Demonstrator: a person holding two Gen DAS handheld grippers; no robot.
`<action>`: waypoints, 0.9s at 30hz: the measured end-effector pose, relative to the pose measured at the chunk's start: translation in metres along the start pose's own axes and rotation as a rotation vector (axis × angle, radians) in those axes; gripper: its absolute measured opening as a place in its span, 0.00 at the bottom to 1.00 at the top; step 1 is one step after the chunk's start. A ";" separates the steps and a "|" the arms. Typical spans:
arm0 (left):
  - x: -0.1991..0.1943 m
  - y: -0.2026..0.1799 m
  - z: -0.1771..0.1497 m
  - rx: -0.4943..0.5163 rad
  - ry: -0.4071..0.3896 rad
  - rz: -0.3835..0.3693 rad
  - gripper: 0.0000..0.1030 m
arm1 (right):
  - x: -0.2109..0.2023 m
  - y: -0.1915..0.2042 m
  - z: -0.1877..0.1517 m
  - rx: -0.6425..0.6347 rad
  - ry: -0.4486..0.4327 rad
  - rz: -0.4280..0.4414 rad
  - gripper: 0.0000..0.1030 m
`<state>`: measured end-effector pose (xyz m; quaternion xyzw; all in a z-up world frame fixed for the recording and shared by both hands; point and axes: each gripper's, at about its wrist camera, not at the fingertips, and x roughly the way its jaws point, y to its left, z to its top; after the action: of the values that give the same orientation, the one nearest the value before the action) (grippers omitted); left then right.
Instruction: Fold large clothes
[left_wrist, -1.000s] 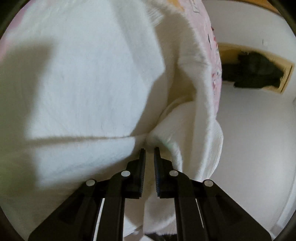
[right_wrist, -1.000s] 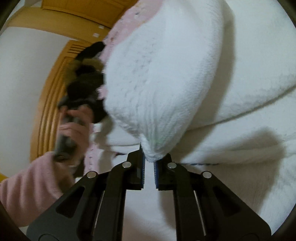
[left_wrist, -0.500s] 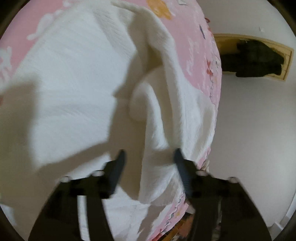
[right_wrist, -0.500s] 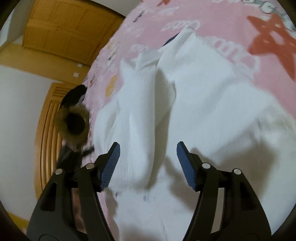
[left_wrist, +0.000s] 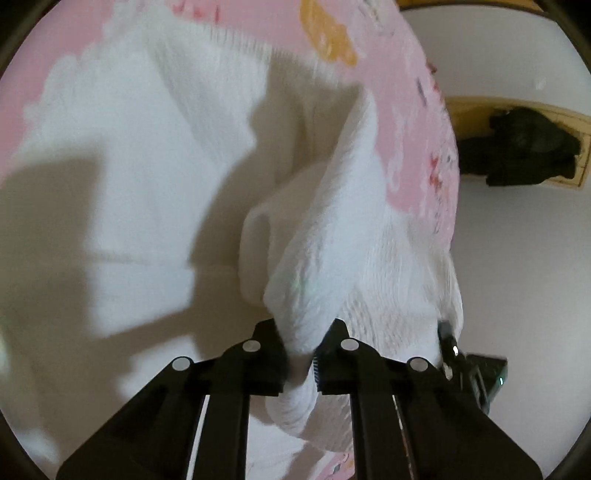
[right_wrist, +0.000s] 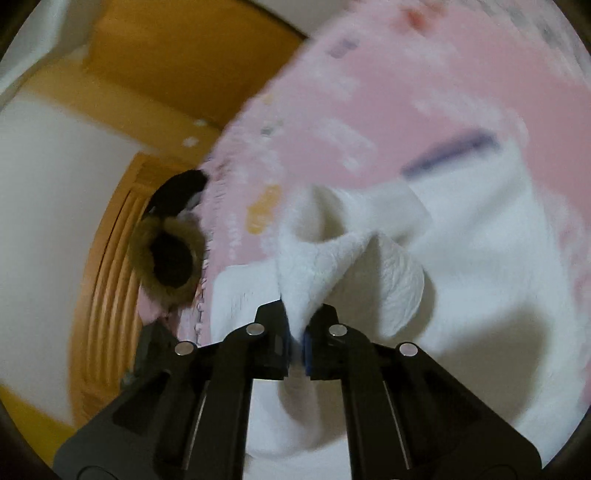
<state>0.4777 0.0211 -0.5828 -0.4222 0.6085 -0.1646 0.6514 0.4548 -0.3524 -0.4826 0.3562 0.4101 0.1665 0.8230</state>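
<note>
The white garment (left_wrist: 155, 177) lies spread on the pink bedspread (left_wrist: 402, 110). The left hand-held gripper (left_wrist: 301, 354) has just closed and clamps a raised fold whose ridge runs up and away toward the bedspread's edge. The right hand-held gripper (right_wrist: 295, 336) has just closed too, pinching a peaked fold of the garment (right_wrist: 480, 258) beside that pink bedspread (right_wrist: 388, 92).

Fluffy white knit garment (left_wrist: 332, 258)
</note>
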 end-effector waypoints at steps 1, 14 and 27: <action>-0.007 0.001 0.004 0.003 -0.012 0.000 0.10 | -0.003 0.006 -0.002 -0.073 -0.001 -0.012 0.04; 0.013 -0.004 -0.012 0.165 0.099 0.147 0.27 | -0.028 -0.059 -0.111 -0.035 0.129 -0.148 0.14; 0.023 -0.087 -0.080 0.339 -0.017 0.209 0.27 | -0.050 -0.001 -0.049 -0.160 0.011 -0.216 0.34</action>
<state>0.4341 -0.0751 -0.5252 -0.2425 0.6069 -0.1927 0.7320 0.3856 -0.3592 -0.4755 0.2424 0.4360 0.1107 0.8596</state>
